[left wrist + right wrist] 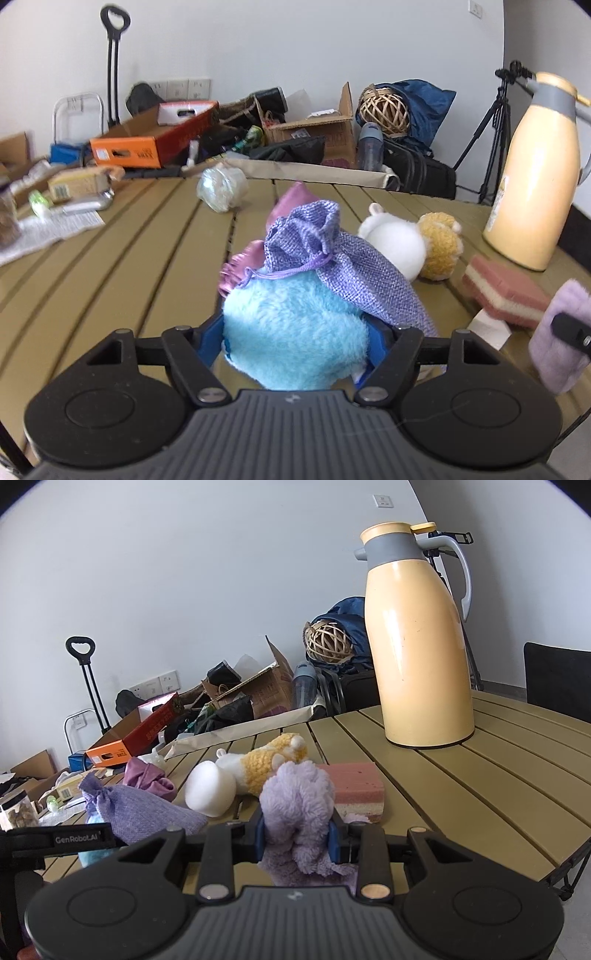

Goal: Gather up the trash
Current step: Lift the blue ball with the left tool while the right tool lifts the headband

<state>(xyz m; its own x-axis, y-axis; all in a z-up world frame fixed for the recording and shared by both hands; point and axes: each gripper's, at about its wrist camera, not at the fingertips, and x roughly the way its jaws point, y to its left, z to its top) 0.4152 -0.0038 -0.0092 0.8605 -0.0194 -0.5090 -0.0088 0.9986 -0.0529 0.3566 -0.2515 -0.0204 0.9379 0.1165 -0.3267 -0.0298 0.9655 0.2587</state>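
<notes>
A slatted table carries a yellow jug near its far edge. Mid-table, the left gripper pinches a blue fluffy toy under a purple pouch; the right gripper pinches a lilac fluffy cloth beside a pink sponge.

Black grippers, blue fingers

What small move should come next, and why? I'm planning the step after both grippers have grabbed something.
Probably lift the left gripper straight up. It is shut on the blue plush, but the purple drawstring pouch lies draped over that plush, so a slow rise may let it slide off. The right gripper is shut on the lilac plush.
</notes>
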